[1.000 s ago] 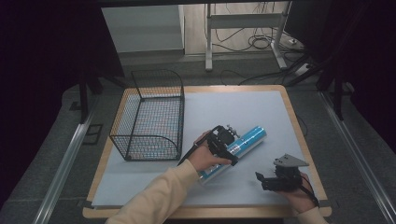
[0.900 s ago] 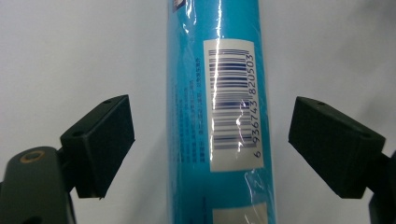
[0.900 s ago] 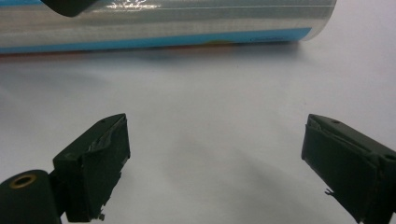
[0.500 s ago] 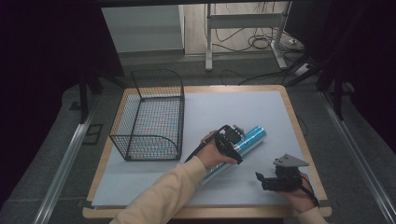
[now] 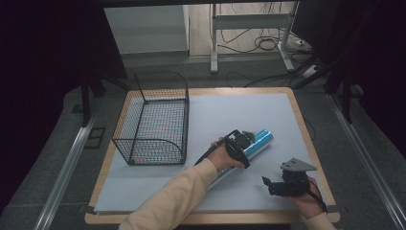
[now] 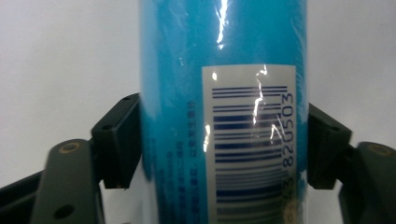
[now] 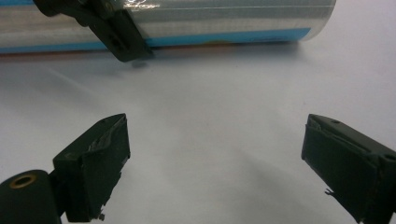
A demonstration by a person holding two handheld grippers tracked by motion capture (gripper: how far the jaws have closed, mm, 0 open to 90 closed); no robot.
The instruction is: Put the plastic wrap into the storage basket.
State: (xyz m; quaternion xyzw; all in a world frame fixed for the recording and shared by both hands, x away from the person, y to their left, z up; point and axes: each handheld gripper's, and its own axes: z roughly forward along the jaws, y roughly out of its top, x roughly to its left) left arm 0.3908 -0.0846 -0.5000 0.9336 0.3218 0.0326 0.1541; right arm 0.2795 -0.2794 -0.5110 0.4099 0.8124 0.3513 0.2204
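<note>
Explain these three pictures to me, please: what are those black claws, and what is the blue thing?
A person sits at a table holding a two-jaw gripper in each hand. One camera looks down from above; two more ride on the grippers. The left gripper has just been closing its jaws, and its pads now press both sides of a blue cylindrical tube with a barcode label, lying on the white sheet. The right gripper rests open nearby, holding nothing. A black wire basket stands to the left.
</note>
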